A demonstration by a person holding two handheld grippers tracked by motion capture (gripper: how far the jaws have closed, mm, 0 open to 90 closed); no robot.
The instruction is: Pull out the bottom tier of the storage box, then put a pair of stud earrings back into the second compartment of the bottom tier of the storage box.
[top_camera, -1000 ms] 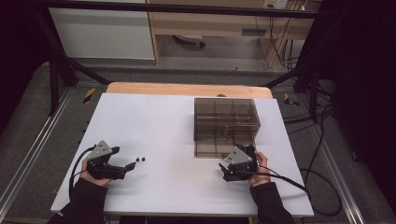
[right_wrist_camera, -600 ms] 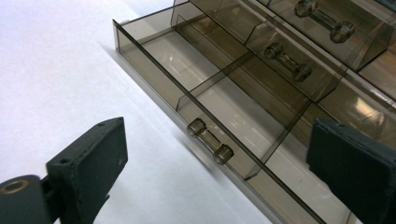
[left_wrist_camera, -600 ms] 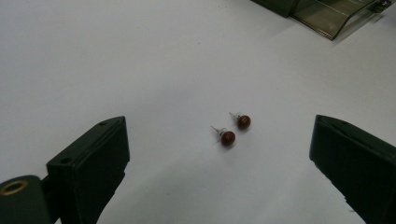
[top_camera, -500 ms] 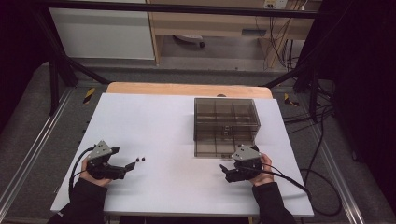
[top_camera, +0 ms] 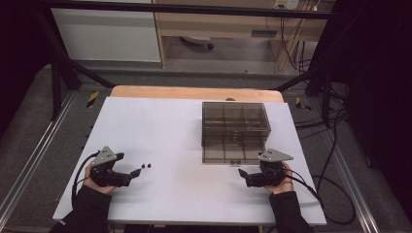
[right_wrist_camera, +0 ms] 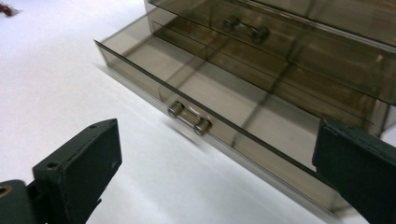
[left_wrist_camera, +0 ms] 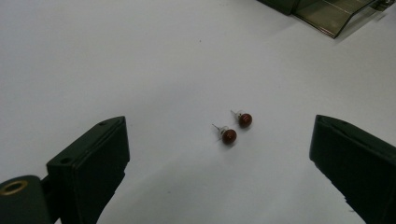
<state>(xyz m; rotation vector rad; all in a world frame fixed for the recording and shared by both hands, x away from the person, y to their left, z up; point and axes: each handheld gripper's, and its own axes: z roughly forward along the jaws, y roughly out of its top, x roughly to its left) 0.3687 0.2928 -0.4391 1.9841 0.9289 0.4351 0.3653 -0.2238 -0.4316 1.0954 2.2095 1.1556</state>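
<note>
Both grippers are sitting near the smoky drawer box [top_camera: 235, 131]: right gripper [top_camera: 244, 174] just spreading wide, nothing pinched, facing the open bottom drawer [right_wrist_camera: 219, 116]; left gripper [top_camera: 137, 172] gaping around two earrings [left_wrist_camera: 236, 127].

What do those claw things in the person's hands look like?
Each gripper, left and right, is black with two chunky, blocky jaws. A grey three-cornered plate sits on top of each, and a black cable trails away behind. The person wears dark long sleeves.
</note>
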